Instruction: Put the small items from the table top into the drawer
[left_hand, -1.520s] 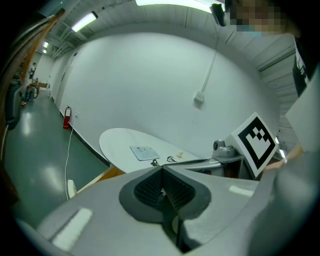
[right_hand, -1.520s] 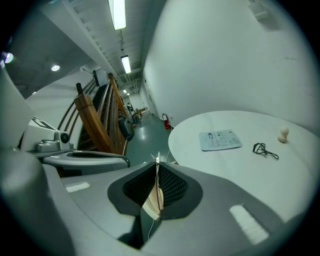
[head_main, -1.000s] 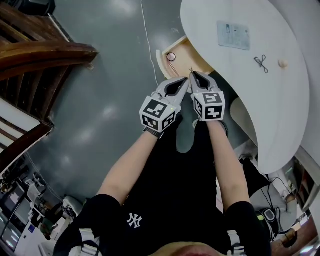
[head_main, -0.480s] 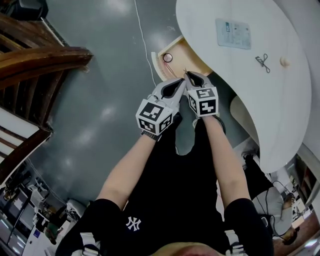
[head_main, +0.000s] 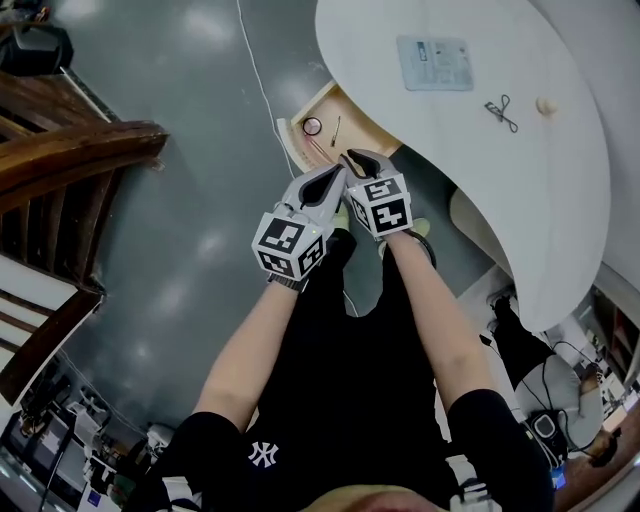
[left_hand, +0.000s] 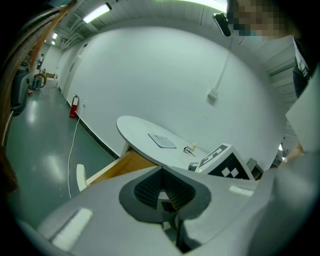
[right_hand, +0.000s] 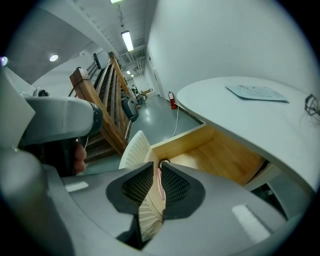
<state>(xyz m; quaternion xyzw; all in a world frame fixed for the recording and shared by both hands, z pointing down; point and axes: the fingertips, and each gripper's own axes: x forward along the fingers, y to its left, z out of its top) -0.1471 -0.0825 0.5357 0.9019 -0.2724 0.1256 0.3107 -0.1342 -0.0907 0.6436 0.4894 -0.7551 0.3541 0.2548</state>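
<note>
Over half-hidden drawer (head_main: 350, 122): right gripper (head_main: 348, 156) jaws just opening, empty; left gripper (head_main: 337, 173) clenched.

Paper (head_main: 435, 62) on table (head_main: 520, 200); ring (head_main: 312, 126) in drawer (head_main: 350, 108)

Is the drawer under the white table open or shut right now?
Open. The drawer is pulled out from under the table top, its wooden floor exposed, a small ring lying inside.

Drawer (head_main: 322, 100) rear hidden under tabletop (head_main: 420, 130). Tabletop far side cut off at top edge. Ring (head_main: 312, 126), thin stick (head_main: 337, 130) in drawer too small to identify. Pink strip (right_hand: 160, 183) ends hidden behind pads of right hand-held gripper (right_hand: 157, 165). Card (head_main: 434, 62) print unreadable. Black wire thing (head_main: 500, 112), cream knob (head_main: 546, 104) too small to tell
</note>
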